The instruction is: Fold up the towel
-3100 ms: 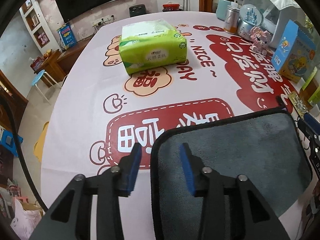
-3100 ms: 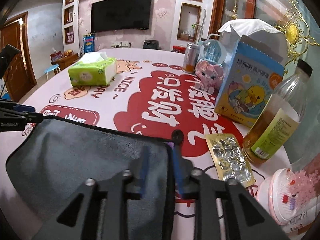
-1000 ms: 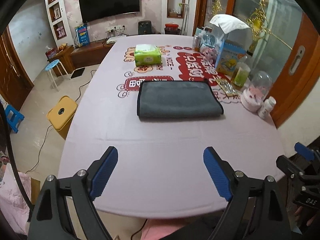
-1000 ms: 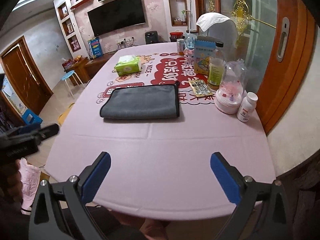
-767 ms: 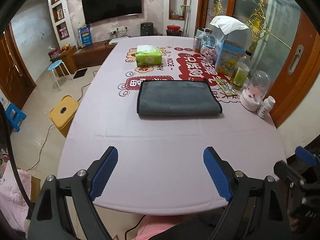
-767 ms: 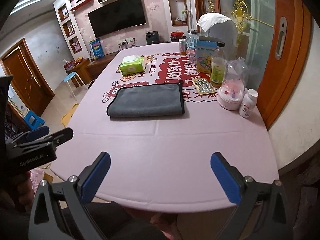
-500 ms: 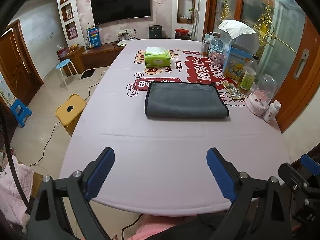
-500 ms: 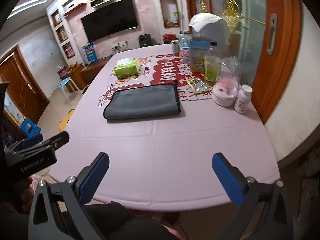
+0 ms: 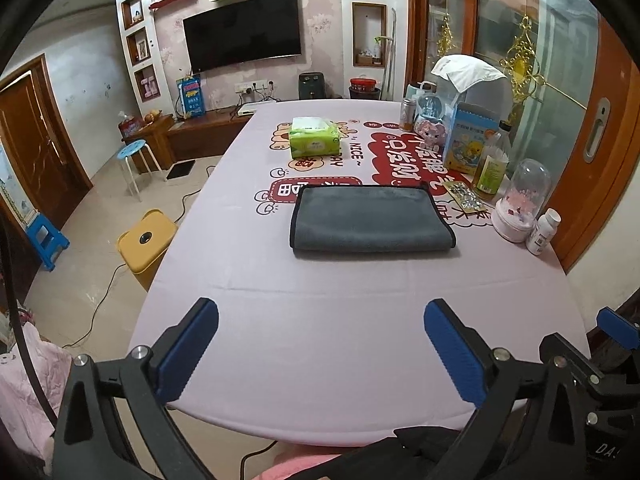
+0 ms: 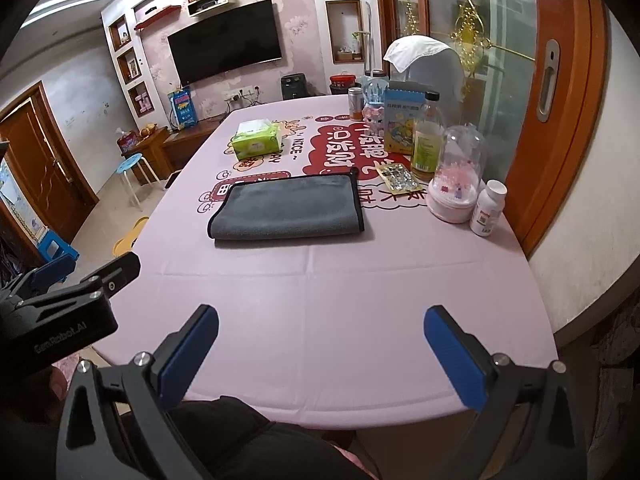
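towel (image 9: 370, 218), grey with a dark edge binding, lies folded into a flat rectangle near the middle of the desk (image 9: 344, 320), on the pink printed cloth, its doubled edge showing along the near side. it looks neat and square, with no corner sticking out, so i judge the fold done, or at least one fold done; whether another halving is wanted cannot be told from the task line. it sits between the green tissue pack (image 9: 315, 142) farther back and the bare near half of the desk, with the foil blister pack (image 9: 464, 197) just beside its right far corner and bottles and a glass dome further right.

both tools hang well back from the towel, over the near edge of the desk, touching nothing. the left gripper (image 9: 320, 354) has its blue fingers (image 9: 188, 350) spread wide apart and empty; the right gripper (image 10: 322, 354) likewise has its fingers (image 10: 456, 360) wide apart, holding nothing, and points forward at the desk.
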`<state>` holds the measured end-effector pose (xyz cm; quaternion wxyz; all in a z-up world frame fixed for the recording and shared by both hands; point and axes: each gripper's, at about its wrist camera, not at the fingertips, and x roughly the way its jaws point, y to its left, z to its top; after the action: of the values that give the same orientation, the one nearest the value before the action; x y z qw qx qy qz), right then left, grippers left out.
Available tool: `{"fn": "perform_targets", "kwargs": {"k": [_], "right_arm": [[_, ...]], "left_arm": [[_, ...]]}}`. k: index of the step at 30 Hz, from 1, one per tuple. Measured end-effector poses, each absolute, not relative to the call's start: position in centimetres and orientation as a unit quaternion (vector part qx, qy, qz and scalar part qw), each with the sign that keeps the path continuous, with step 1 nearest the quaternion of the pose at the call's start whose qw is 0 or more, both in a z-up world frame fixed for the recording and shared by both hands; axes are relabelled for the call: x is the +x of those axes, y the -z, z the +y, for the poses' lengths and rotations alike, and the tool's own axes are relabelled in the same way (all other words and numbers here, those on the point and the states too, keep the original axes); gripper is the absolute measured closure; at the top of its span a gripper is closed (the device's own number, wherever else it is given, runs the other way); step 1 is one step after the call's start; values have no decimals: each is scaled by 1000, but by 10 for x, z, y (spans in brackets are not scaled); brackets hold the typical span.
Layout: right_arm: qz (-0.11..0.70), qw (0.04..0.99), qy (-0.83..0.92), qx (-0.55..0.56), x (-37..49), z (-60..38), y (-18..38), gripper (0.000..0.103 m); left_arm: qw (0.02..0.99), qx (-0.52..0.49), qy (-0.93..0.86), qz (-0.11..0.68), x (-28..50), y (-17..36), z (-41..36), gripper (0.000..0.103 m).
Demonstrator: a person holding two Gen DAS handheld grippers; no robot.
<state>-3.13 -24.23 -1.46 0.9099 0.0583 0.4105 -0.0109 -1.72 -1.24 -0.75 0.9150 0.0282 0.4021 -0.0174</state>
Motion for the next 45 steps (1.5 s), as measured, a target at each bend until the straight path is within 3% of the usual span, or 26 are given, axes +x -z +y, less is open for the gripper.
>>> {"fn": "perform_targets", "kwargs": {"k": [45], "right_arm": [[427,903,4,58,-27,-244,29,0]], "left_arm": [[909,52,19,412,-14,19,-20,1]]}}
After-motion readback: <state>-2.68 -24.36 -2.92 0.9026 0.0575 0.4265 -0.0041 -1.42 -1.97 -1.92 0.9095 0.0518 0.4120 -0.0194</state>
